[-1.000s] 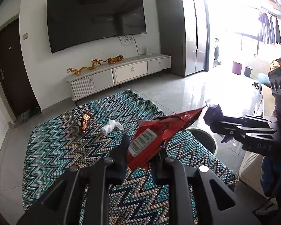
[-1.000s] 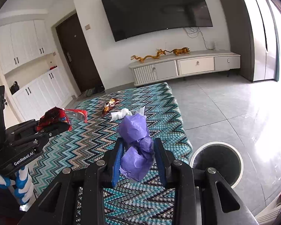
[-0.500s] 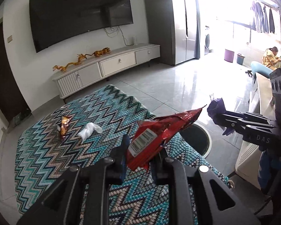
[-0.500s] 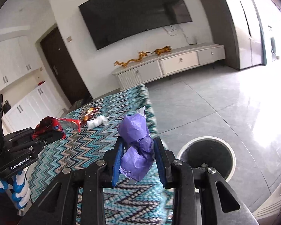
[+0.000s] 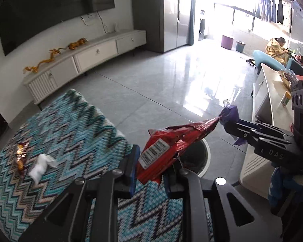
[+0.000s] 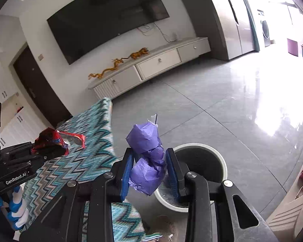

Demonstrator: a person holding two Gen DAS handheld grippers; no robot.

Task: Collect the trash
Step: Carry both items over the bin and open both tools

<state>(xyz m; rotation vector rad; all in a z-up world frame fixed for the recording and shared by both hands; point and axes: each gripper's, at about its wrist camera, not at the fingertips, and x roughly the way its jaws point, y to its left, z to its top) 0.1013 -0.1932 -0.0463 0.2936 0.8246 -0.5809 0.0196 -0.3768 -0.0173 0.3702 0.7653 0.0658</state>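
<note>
My left gripper [image 5: 150,168] is shut on a red snack wrapper [image 5: 171,143] with a barcode, held above the table's right edge. My right gripper [image 6: 150,168] is shut on a crumpled purple paper [image 6: 147,157]. A round white bin [image 6: 200,173] with a dark inside stands on the floor just beyond and below it; it also shows in the left wrist view [image 5: 200,157] behind the wrapper. The right gripper appears in the left wrist view [image 5: 232,129] over the floor right of the bin. On the zigzag tablecloth [image 5: 70,133] lie a crumpled white tissue [image 5: 41,164] and a small orange-brown wrapper [image 5: 21,155].
A white cabinet [image 5: 272,109] with items on top stands to the right of the bin. A TV console [image 6: 151,68] with golden dragon figures lines the far wall under a large TV. A person sits at the far right [image 5: 276,48]. Glossy grey floor lies between.
Both grippers have swung right, off the table toward the bin, still holding their trash. The bin now sits closer and more directly under the grippers; the tissue and small wrapper have slid left in view.
</note>
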